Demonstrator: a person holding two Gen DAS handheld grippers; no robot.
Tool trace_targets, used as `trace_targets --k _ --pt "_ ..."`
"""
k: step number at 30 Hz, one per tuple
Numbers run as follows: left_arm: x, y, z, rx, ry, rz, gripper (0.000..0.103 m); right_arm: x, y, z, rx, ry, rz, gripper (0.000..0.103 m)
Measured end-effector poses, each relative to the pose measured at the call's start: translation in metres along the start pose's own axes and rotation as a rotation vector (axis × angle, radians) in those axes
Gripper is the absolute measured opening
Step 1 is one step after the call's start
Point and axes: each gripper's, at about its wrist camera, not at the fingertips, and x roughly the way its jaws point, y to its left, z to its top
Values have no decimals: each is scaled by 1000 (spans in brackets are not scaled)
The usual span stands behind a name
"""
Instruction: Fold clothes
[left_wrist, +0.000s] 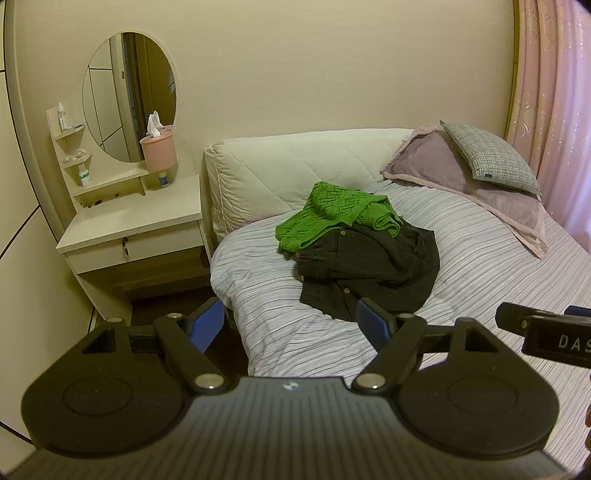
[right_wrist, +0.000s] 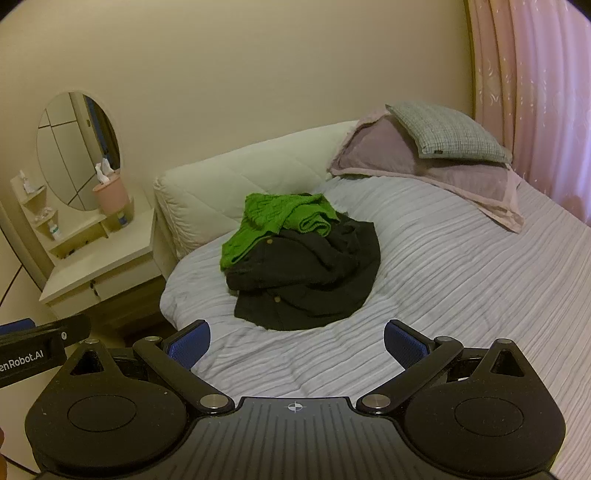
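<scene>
your left gripper (left_wrist: 291, 325) sat nearest the lens, its blue-padded fingers (left_wrist: 207, 325) spread wide and empty over the near corner of the bed (left_wrist: 480, 280), and your right gripper (right_wrist: 297, 345) hovered just beside it, likewise wide apart with nothing between the pads. both clothes lay well ahead of you in one heap on the striped cover: a green knitted sweater (left_wrist: 332, 212) draped over the far left part of a dark buttoned garment (left_wrist: 373, 273). neither was yet folded. the knit looked soft, light and stretchy, so a pinch on a single loop would likely have pulled it out of shape; you would have done better to take a bunched edge, such as the rolled hem toward the right. the dark piece seemed a heavier, stiffer weave that should hold a crease, and its near edge by the lower button offered the plainest place to grip. lifting the sweater off first seemed sensible, since it rested on top.
</scene>
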Motion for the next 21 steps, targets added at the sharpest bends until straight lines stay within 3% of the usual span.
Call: trace_targets --k 21 --pt "-3 -1 -2 12 -7 4 77 -3 -7 2 4 -5 5 103"
